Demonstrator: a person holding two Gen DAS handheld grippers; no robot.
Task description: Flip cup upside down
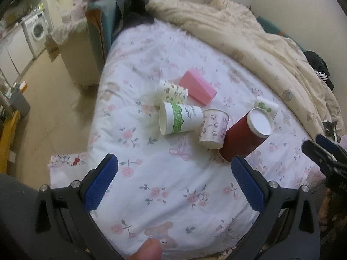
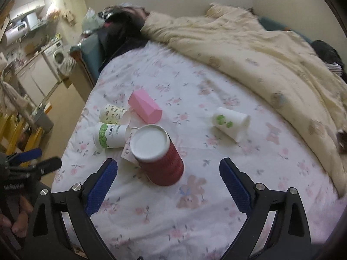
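Observation:
Several paper cups sit on a floral bedsheet (image 1: 173,184). A red ribbed cup (image 1: 243,136) (image 2: 160,162) stands upside down, white base up. A pink-patterned cup (image 1: 213,129) stands beside it, largely hidden in the right wrist view. A green-banded cup (image 1: 180,119) (image 2: 110,135) and a yellow-patterned cup (image 1: 171,93) (image 2: 112,113) lie on their sides. A white cup with a green print (image 1: 265,108) (image 2: 232,122) lies on its side. My left gripper (image 1: 174,173) is open and empty, short of the cups. My right gripper (image 2: 168,177) is open, its jaws either side of the red cup's near edge.
A pink box (image 1: 198,86) (image 2: 145,107) lies behind the cups. A cream duvet (image 1: 249,41) (image 2: 249,49) is bunched along the far side. The bed's left edge drops to the floor (image 1: 43,112). A washing machine (image 1: 38,30) stands far left.

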